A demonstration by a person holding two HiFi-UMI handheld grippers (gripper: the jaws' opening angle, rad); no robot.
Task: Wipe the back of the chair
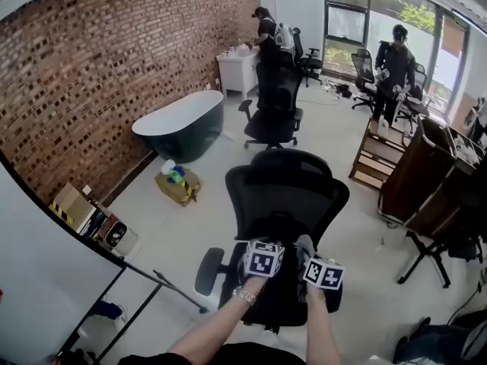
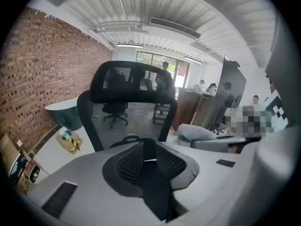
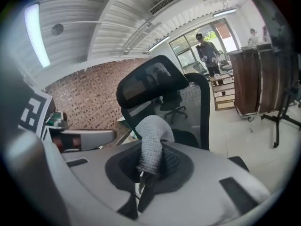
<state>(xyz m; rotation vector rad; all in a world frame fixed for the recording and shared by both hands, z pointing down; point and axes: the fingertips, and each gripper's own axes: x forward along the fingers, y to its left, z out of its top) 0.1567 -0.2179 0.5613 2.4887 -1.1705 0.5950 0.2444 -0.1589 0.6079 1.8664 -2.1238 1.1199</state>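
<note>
Office: chair (image 3: 160, 86) beyond hand-held gripper's (image 3: 151, 163) cloth (image 3: 153, 138)

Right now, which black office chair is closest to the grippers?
The mesh-backed chair with the headrest, directly ahead of the left gripper and right gripper; the other chairs stand farther off, one by the bathtub, others by the windows.

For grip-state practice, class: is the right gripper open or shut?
Shut on the grey cloth: the right gripper's jaws pinch its lower end, and the rest sticks up bunched above them.
</note>
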